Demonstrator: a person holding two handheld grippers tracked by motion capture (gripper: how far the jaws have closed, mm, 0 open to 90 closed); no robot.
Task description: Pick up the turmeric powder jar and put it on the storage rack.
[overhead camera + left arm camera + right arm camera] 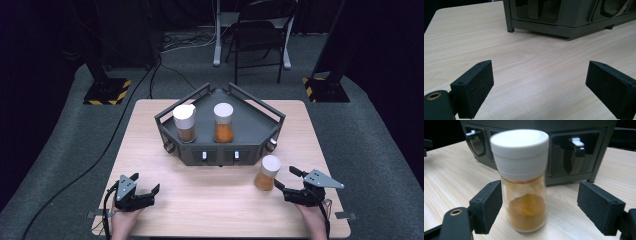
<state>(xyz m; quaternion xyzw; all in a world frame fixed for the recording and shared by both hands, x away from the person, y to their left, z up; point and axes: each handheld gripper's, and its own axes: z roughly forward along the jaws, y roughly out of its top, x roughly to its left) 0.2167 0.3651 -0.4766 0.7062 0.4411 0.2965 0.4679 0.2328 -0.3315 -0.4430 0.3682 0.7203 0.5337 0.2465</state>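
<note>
Currently the right hand-held gripper [285,180] is seen low over the wooden counter [210,200], its jaws standing partly open around a spice jar [267,172]. Seen from the right gripper view, the jar [524,182] is upright between the two black pads [487,206]; the left pad is just beside or touching the glass, the right pad is clearly apart, so no grip is shown. Orange powder is seen inside, and a white cap is fitted on top. The jar is placed on the counter just in front of the right end of a dark grey rack [220,150]. Two more capped jars are stood upright in the rack, a brown one [184,123] at left and an orange one [223,122] beside it. The left hand-held gripper [147,182] is held near the counter's front left edge, jaws wide open, nothing between them, well apart from the rack [564,17].
</note>
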